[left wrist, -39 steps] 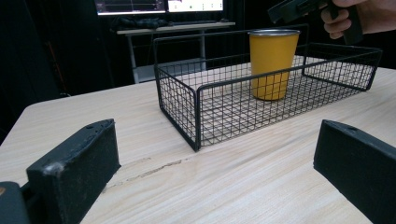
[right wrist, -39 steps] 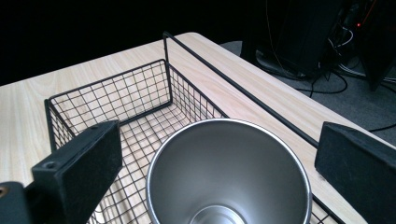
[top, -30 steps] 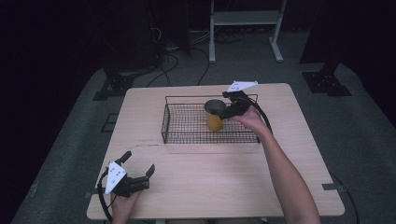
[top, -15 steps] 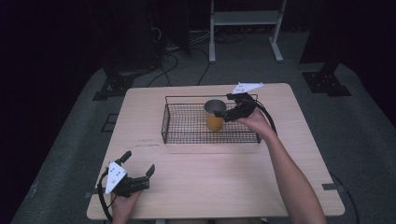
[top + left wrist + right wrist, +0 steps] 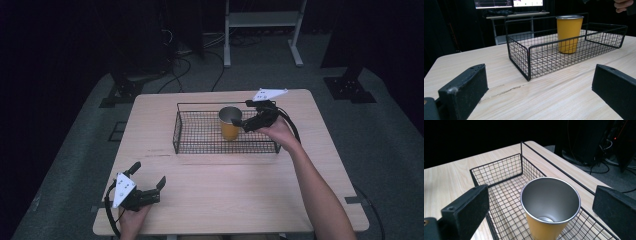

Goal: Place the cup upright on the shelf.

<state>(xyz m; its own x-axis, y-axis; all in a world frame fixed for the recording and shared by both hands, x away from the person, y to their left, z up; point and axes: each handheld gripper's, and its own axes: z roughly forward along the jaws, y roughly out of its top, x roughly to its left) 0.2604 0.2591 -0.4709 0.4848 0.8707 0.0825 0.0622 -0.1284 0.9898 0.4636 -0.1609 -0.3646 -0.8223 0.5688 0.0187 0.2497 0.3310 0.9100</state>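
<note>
Yellow cup (image 5: 230, 126) upright in wire basket (image 5: 200, 145), right gripper (image 5: 239, 123) apparently released, beside it

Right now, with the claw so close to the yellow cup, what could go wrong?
1. The right claw is open beside the upright yellow cup; a bump near its steel rim might tip it over.
2. The cup stands in the wire basket; the claw could snag the basket's rail and drag it across the table.

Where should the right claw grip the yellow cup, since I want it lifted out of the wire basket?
Grip the yellow cup at its rim, from above: it stands upright with its mouth open inside the wire basket, whose walls block its lower sides.
</note>
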